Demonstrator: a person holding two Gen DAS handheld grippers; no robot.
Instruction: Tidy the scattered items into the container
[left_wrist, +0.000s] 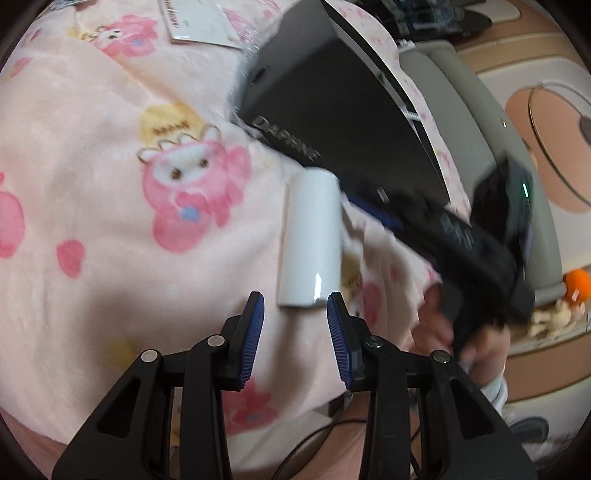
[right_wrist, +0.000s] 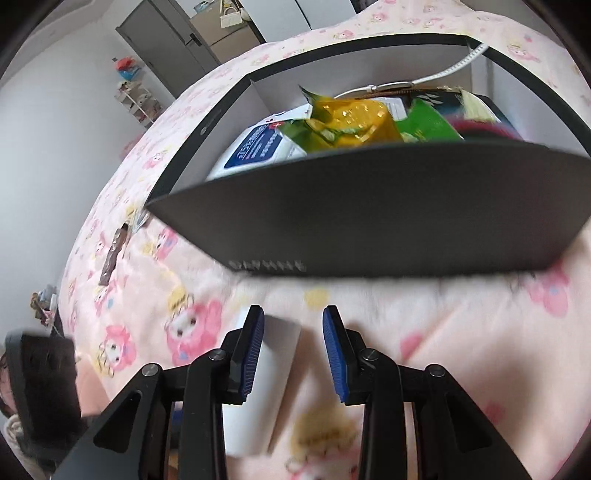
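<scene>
Gaping fingers (right_wrist: 334, 350) beside white tube (right_wrist: 266, 384), empty.

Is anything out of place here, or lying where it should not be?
Yes. A white tube lies on the blanket outside the black box, and a brown bar lies further left. A white cable hangs over the box's rim.

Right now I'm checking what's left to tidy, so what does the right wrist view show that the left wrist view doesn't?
Only the right wrist view looks into the black box: a yellow-green snack bag, a blue-and-white packet and a white cable lie inside. It also shows a brown bar lying loose on the blanket.

Only the left wrist view shows a white card on the blanket beyond the box, and the floor beside the bed.

Both show the pink blanket, the box's outer wall, and the white tube lying in front of it. Both grippers are open and empty.
</scene>
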